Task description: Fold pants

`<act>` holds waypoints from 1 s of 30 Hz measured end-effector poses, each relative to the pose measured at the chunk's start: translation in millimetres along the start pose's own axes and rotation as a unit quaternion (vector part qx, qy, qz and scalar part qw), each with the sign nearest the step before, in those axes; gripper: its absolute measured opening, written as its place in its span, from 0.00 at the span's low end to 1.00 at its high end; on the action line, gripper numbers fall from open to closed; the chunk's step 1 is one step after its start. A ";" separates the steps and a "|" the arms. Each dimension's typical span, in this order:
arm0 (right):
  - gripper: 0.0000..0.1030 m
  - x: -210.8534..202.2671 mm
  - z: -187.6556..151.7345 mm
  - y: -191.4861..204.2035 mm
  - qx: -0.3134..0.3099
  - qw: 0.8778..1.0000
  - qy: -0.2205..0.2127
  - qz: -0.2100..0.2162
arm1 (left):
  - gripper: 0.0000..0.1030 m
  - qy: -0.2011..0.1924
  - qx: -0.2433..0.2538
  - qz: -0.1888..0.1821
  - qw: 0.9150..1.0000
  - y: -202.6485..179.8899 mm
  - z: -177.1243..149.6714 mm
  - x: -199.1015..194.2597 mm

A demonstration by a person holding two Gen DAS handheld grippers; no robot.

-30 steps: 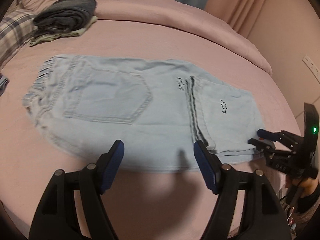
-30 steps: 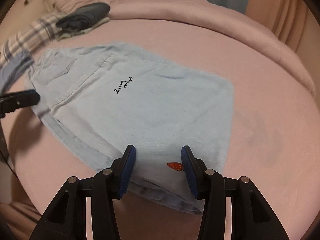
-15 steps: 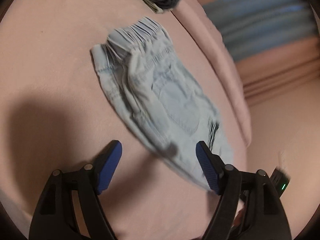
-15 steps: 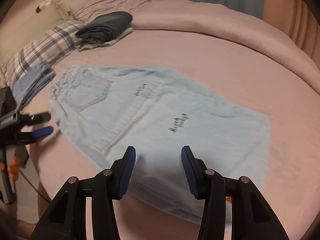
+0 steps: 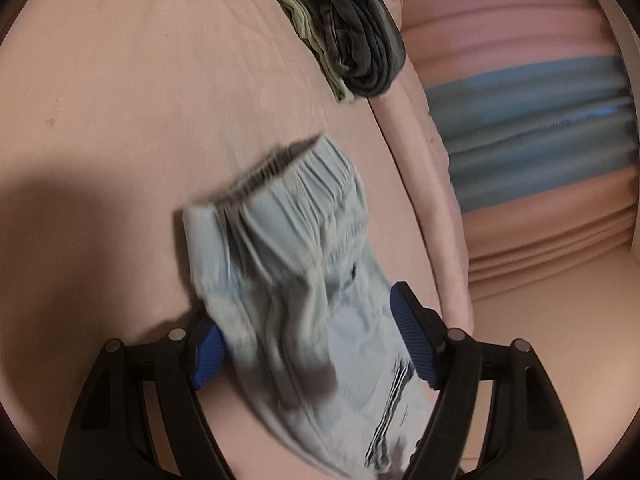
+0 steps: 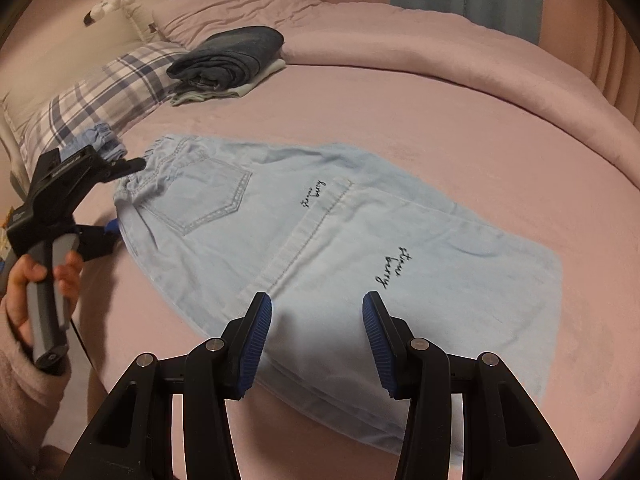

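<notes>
The left claw (image 6: 120, 204) sits at nine o'clock in the right wrist view, at the waistband end of the pants (image 6: 320, 240), which lie flat on the pink bed (image 6: 460, 120), partly folded. Its jaws stand apart and have just been closing a little, with the waistband between them but no pad seen pressing on it. If they shut too shallow, they may catch only the top layer and the fold would come up crooked. At six o'clock the right claw (image 6: 317, 344) hovers over the near edge of the legs, jaws apart and holding nothing. If it gives no hold there, a pull from the waistband could drag the whole garment toward the folded clothes (image 6: 228, 60) at eleven o'clock.
</notes>
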State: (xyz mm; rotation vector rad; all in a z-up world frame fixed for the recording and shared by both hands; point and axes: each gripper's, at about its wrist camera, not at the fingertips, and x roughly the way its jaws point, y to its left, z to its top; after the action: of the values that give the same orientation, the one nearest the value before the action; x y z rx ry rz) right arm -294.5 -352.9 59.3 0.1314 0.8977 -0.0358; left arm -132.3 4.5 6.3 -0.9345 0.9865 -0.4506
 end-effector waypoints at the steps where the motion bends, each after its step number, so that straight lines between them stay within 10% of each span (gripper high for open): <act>1: 0.47 2.1 3.7 0.6 0.002 1.000 -0.001 0.005 | 0.62 0.002 0.002 0.003 1.000 0.9 3.4 1.4; 4: 0.47 12.2 18.5 4.7 0.005 1.000 -0.006 0.025 | 0.30 0.017 0.007 0.013 1.000 5.4 9.2 6.2; 7: 0.47 29.9 36.3 9.7 0.003 0.999 0.002 0.042 | 0.25 0.021 0.025 0.013 0.999 6.2 7.9 -0.3; 17: 0.07 123.1 77.8 -4.1 0.111 0.988 0.089 0.062 | 0.22 0.001 0.193 0.013 0.981 -50.3 -8.1 -22.5; 30: 0.07 89.8 30.2 46.1 0.051 0.985 0.133 0.097 | 0.22 -0.002 0.261 0.027 0.965 -80.9 -24.2 -26.7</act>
State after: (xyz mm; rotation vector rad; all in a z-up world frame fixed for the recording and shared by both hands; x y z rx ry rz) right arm -211.1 -308.9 12.3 0.3254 1.1454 0.1203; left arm -160.5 -32.3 81.7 -0.4321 0.8275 -0.6247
